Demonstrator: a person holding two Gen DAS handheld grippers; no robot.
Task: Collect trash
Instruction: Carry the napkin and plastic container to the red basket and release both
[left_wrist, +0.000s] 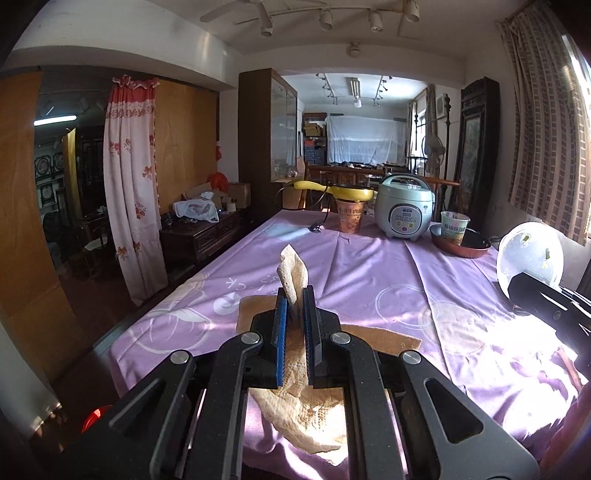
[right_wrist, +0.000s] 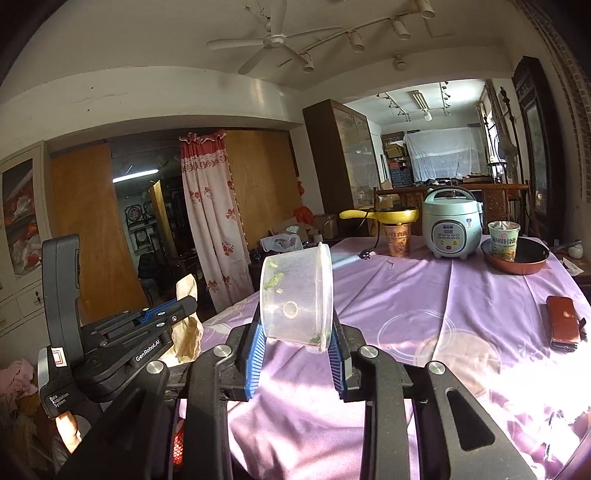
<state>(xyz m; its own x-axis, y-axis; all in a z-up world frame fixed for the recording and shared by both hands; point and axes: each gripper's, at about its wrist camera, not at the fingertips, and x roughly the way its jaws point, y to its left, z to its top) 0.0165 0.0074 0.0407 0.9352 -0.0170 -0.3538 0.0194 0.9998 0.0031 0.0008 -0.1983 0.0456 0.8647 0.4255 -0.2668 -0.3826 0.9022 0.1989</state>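
Note:
My left gripper (left_wrist: 294, 295) is shut on a crumpled beige paper towel (left_wrist: 293, 275) and holds it above the purple tablecloth (left_wrist: 369, 273); the towel's lower part hangs below the jaws. My right gripper (right_wrist: 301, 332) is shut on a clear plastic food container (right_wrist: 295, 295) with green scraps inside, tipped on its side above the cloth. The container also shows in the left wrist view (left_wrist: 530, 254), at the right. The left gripper and its towel (right_wrist: 186, 321) show at the left of the right wrist view.
At the table's far end stand a brown noodle cup (left_wrist: 349, 219) under a yellow pan (left_wrist: 340, 190), a rice cooker (left_wrist: 404, 206), and a green noodle cup (left_wrist: 454, 228) in a red frying pan (left_wrist: 461, 245). A brown wallet (right_wrist: 561, 323) lies right. A red bin (left_wrist: 94, 422) sits below left.

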